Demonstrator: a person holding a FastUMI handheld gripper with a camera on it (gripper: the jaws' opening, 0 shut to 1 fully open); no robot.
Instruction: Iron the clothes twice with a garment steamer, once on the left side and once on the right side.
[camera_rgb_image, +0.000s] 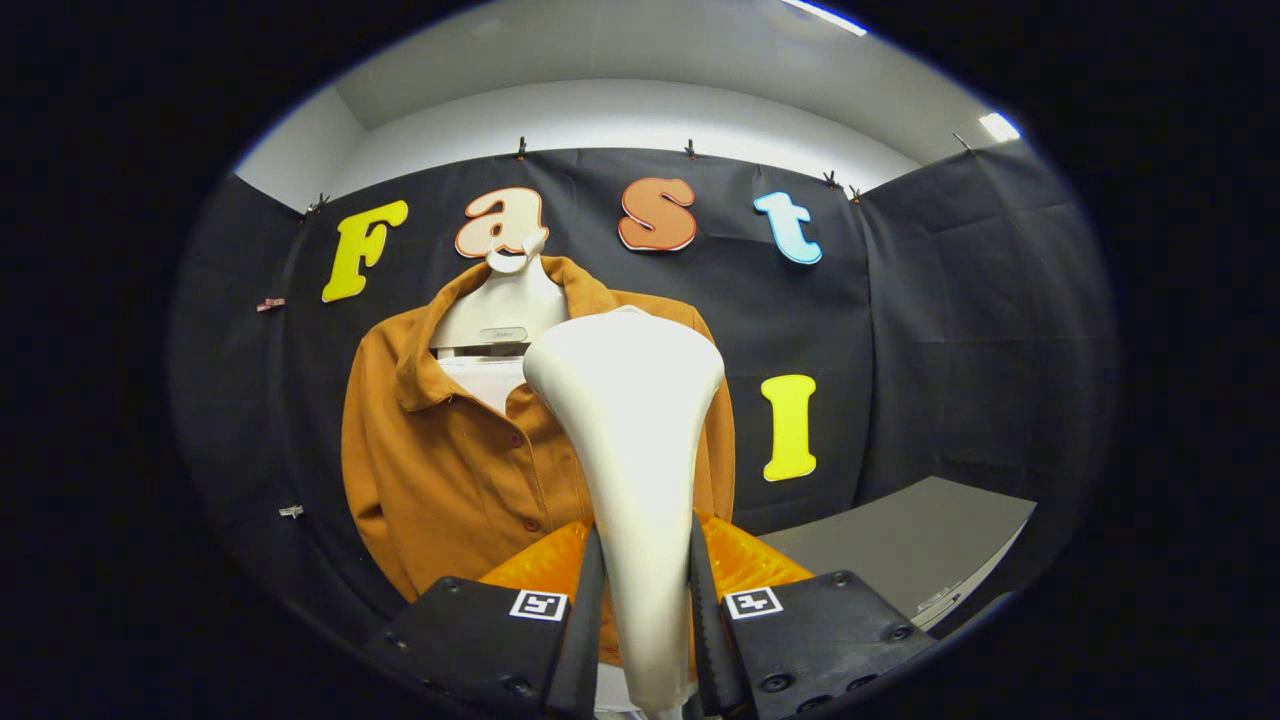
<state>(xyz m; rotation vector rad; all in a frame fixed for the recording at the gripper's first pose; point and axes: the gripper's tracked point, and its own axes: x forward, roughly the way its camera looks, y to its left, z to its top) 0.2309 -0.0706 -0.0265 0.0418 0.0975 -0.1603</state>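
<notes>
A white garment steamer (630, 450) stands upright between my fingers, its handle pinched by both and its broad head rising ahead of me. My gripper (645, 590) is shut on that handle. Beyond the steamer hangs a brown-orange buttoned shirt (450, 460) on a white hanger (505, 300) against the black booth wall. The steamer head covers the shirt's right half, near the collar and shoulder. Whether the head touches the cloth I cannot tell.
A grey table top (920, 550) lies to the right, lower than the shirt. Black cloth walls close the space behind and on both sides. Small clips (291, 511) hold the cloth at the left.
</notes>
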